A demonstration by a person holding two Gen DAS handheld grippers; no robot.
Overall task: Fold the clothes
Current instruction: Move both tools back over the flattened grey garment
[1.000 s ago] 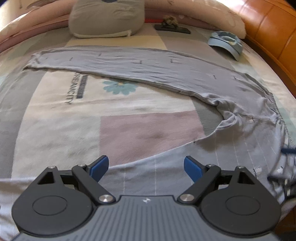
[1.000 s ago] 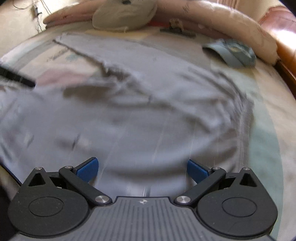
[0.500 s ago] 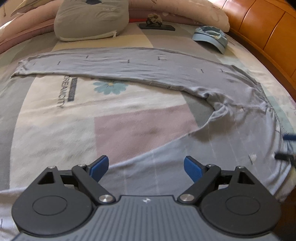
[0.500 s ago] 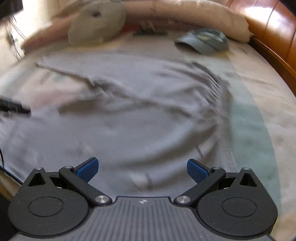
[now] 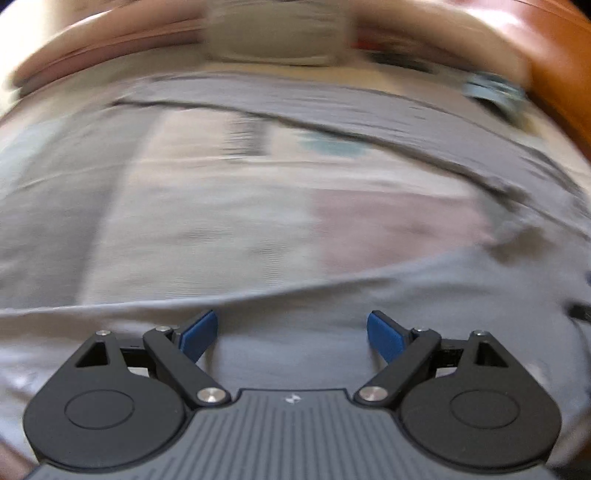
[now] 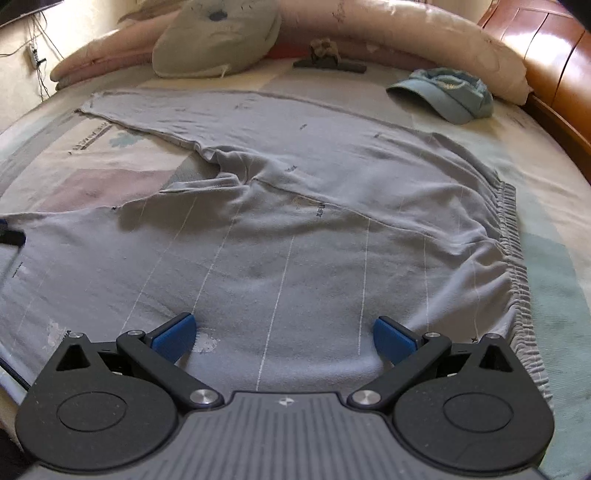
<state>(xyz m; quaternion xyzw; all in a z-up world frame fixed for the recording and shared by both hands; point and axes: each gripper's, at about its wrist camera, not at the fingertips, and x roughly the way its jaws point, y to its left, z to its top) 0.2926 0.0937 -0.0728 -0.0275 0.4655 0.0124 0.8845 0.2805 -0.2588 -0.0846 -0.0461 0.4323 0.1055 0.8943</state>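
Note:
Grey trousers [image 6: 303,229] lie spread flat on the bed, legs splayed to the left, elastic waistband [image 6: 513,251] at the right. My right gripper [image 6: 284,338] is open and empty, low over the near leg close to the waist. In the blurred left wrist view the trousers [image 5: 295,350] lie under my left gripper [image 5: 291,334], which is open and empty over the near leg. The far leg [image 5: 332,110] stretches across the back. The tip of the left gripper [image 6: 11,236] shows at the left edge of the right wrist view.
A patterned bedsheet [image 6: 92,177] covers the bed. A grey pillow [image 6: 218,37], a pink bolster [image 6: 424,33], a blue cap [image 6: 447,94] and a small dark object [image 6: 328,61] lie at the far side. An orange wooden headboard [image 6: 554,48] curves along the right.
The left gripper has swung left along the near leg and its view is now motion-blurred. The right gripper's view has settled and sharpened over the waist area. Both jaws stay open.

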